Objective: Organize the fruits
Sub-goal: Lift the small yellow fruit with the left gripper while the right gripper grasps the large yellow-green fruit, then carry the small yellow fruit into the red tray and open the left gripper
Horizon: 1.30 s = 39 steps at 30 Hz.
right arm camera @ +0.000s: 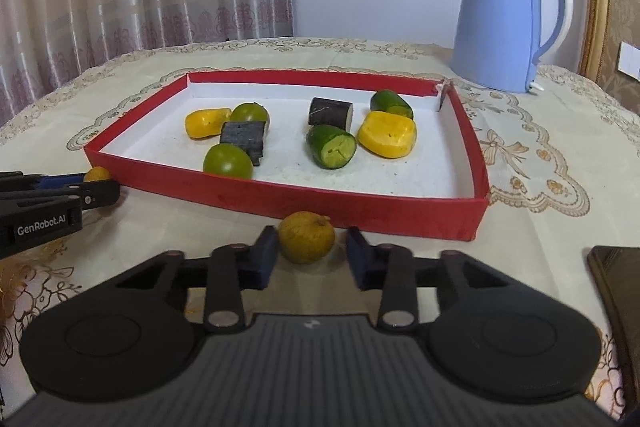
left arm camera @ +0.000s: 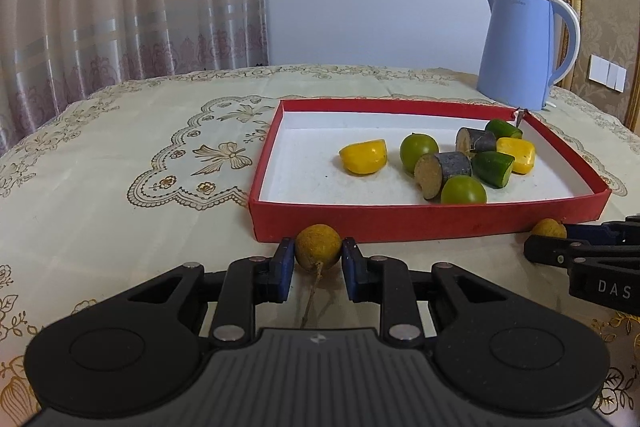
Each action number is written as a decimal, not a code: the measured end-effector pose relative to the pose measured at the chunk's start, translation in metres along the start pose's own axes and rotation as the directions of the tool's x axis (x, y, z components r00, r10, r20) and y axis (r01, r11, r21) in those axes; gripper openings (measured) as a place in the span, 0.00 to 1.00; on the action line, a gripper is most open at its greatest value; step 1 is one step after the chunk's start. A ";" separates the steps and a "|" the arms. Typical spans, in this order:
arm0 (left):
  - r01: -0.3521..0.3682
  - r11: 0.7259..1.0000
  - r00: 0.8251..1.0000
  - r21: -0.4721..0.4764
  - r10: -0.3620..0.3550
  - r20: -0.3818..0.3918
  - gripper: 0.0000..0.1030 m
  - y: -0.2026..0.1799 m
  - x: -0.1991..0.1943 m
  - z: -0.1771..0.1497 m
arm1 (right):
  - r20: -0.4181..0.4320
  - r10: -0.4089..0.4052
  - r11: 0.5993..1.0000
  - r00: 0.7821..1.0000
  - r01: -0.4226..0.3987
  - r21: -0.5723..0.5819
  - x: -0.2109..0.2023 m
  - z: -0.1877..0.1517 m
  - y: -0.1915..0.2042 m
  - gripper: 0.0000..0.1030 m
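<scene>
Left tongs (left arm camera: 318, 259), lower centre, clamp a stemmed longan (left arm camera: 318, 246) before the red tray (left arm camera: 400, 223). Right tongs (right arm camera: 312, 257) flank a second longan (right arm camera: 306, 237) on the desk (right arm camera: 540, 163), pads visibly clear of it.

Two longans (left arm camera: 318, 247), two yellow pieces (left arm camera: 363, 157), two green balls (left arm camera: 419, 148), two cucumber pieces (left arm camera: 493, 169), two dark cylinders (left arm camera: 442, 173), one tray (left arm camera: 400, 223), one kettle (left arm camera: 520, 51)

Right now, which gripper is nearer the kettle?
Right. The kettle stands behind the tray's far right corner. The right gripper is at the tray's front wall toward the right; the left gripper is farther off, at the front left corner.
</scene>
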<state>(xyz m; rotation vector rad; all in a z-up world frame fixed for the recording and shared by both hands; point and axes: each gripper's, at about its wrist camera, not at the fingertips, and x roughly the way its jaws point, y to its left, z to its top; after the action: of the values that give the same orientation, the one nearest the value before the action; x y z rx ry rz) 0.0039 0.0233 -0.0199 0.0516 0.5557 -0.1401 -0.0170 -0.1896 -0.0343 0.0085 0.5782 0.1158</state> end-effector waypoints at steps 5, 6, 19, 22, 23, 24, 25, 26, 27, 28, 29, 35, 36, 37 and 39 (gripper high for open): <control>0.006 1.000 1.000 -0.005 -0.006 0.010 0.24 0.001 -0.001 0.000 | 0.007 0.006 1.000 1.000 -0.006 -0.002 -0.003 -0.001 -0.001 0.28; 0.003 1.000 1.000 -0.004 -0.003 0.016 0.24 0.002 -0.002 -0.001 | 0.008 0.005 1.000 1.000 -0.005 -0.004 -0.004 -0.001 -0.001 0.28; -0.004 0.992 0.998 0.124 -0.005 0.069 0.24 -0.031 -0.008 0.040 | 0.006 0.041 0.998 0.999 -0.042 0.044 -0.009 -0.005 -0.016 0.28; 0.003 0.991 0.998 0.136 -0.011 0.058 0.24 -0.037 0.003 0.058 | 0.004 0.034 0.999 0.999 -0.034 0.033 -0.008 -0.005 -0.014 0.28; 0.002 0.990 0.998 0.143 -0.010 0.056 0.24 -0.040 0.006 0.063 | 0.003 0.032 0.999 0.999 -0.032 0.029 -0.008 -0.005 -0.013 0.28; -0.002 0.989 0.998 0.151 -0.006 0.056 0.24 -0.042 0.012 0.070 | 0.003 0.030 0.999 1.000 -0.030 0.027 -0.008 -0.005 -0.013 0.28; -0.006 0.988 0.998 0.156 -0.003 0.055 0.24 -0.044 0.016 0.075 | 0.002 0.029 0.999 1.000 -0.029 0.025 -0.008 -0.005 -0.012 0.28; -0.001 0.986 0.999 0.168 -0.007 0.046 0.24 -0.046 0.022 0.082 | 0.002 0.029 0.999 1.000 -0.029 0.025 -0.008 -0.005 -0.012 0.28; 0.003 0.985 0.999 0.172 -0.010 0.039 0.24 -0.046 0.027 0.087 | 0.002 0.030 0.999 1.000 -0.030 0.027 -0.008 -0.005 -0.013 0.28; 0.002 0.985 0.999 0.170 -0.008 0.033 0.24 -0.047 0.032 0.092 | 0.003 0.033 0.999 0.999 -0.033 0.032 -0.008 -0.005 -0.013 0.28; 0.003 0.986 1.000 0.168 -0.008 0.029 0.24 -0.048 0.038 0.098 | 0.003 0.036 0.999 0.999 -0.036 0.036 -0.008 -0.005 -0.014 0.28; -0.020 0.984 1.000 0.175 0.022 -0.009 0.24 -0.055 0.073 0.113 | 0.003 0.033 0.999 0.999 -0.033 0.032 -0.008 -0.005 -0.014 0.28; -0.028 0.983 0.999 0.182 0.031 -0.017 0.24 -0.057 0.079 0.114 | 0.003 0.033 0.999 0.999 -0.033 0.032 -0.008 -0.005 -0.014 0.28; -0.037 0.982 0.999 0.186 0.042 -0.023 0.24 -0.058 0.084 0.114 | 0.003 0.033 0.999 0.999 -0.033 0.032 -0.008 -0.005 -0.014 0.28; -0.045 0.981 0.998 0.190 0.053 -0.035 0.24 -0.059 0.093 0.114 | 0.003 0.033 0.999 0.999 -0.033 0.033 -0.008 -0.005 -0.014 0.28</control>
<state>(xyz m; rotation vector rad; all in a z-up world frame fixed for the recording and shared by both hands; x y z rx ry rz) 0.1327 -0.0559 0.0273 0.2531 0.5797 -0.1439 -0.0246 -0.2043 -0.0347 0.0508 0.5781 0.1386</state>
